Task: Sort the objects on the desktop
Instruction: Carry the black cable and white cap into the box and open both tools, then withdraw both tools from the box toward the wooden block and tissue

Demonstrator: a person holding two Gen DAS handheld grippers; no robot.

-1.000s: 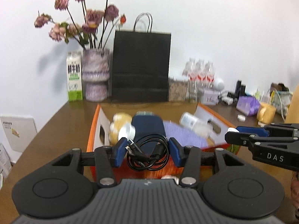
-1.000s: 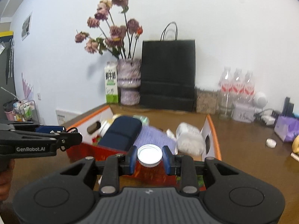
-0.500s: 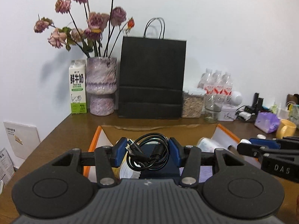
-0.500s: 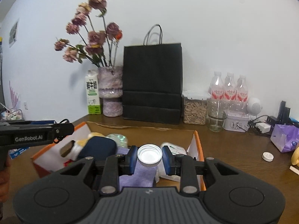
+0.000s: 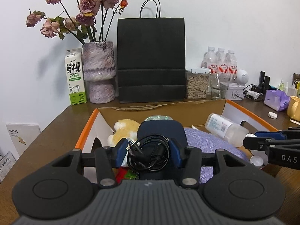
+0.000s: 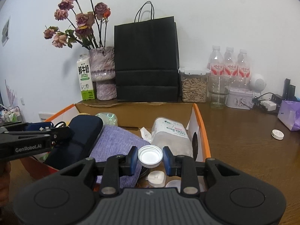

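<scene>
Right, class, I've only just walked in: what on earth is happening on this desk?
A person is tidying a wooden desk with a handheld gripper in each hand. The left gripper grips a coiled black cable; the right gripper grips a white bottle cap. Both are poised over an open cardboard box with orange edges, which already holds a dark blue case, a purple cloth, a plush toy and a plastic bottle lying on its side. Neither item has been dropped in yet.

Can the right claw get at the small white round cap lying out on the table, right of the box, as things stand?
Probably not yet: the right claw is shut on a white lid over the box. The way to the cap looks free across bare table.
</scene>
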